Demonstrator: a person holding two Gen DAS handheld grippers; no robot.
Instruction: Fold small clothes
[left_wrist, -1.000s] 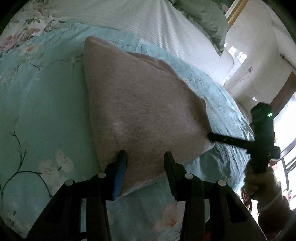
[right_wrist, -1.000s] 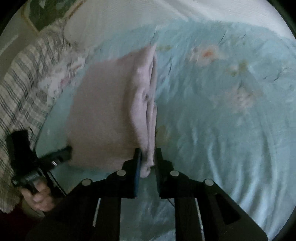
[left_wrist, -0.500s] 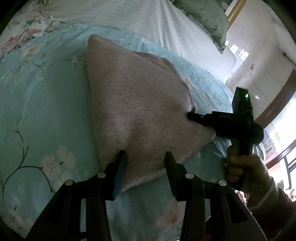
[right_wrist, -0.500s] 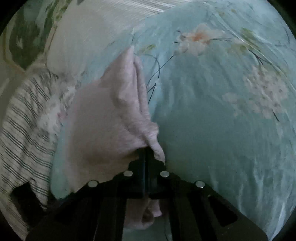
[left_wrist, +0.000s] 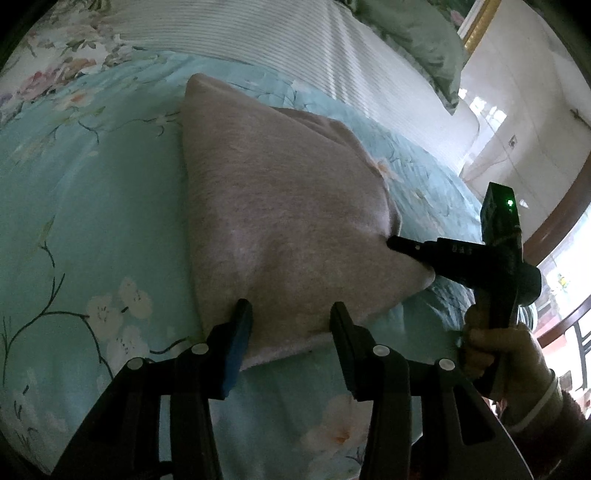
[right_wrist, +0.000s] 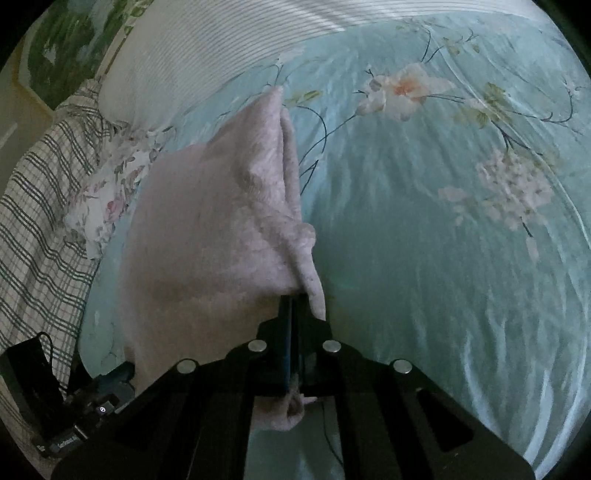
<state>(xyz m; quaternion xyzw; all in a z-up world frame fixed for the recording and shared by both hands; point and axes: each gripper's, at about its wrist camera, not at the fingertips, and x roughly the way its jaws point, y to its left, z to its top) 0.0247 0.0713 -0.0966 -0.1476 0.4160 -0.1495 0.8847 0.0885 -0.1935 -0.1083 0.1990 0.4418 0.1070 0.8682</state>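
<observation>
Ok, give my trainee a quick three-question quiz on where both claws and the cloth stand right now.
1. True or false: the left claw is shut on the pink cloth.
2. Which claw pinches the cloth's edge? A) left B) right C) neither
3. Fill in: the cloth lies on a floral ____ bedspread.

Key:
1. False; it is open, its fingers straddling the near edge.
2. B; the right claw is clamped on it.
3. Light blue.
</observation>
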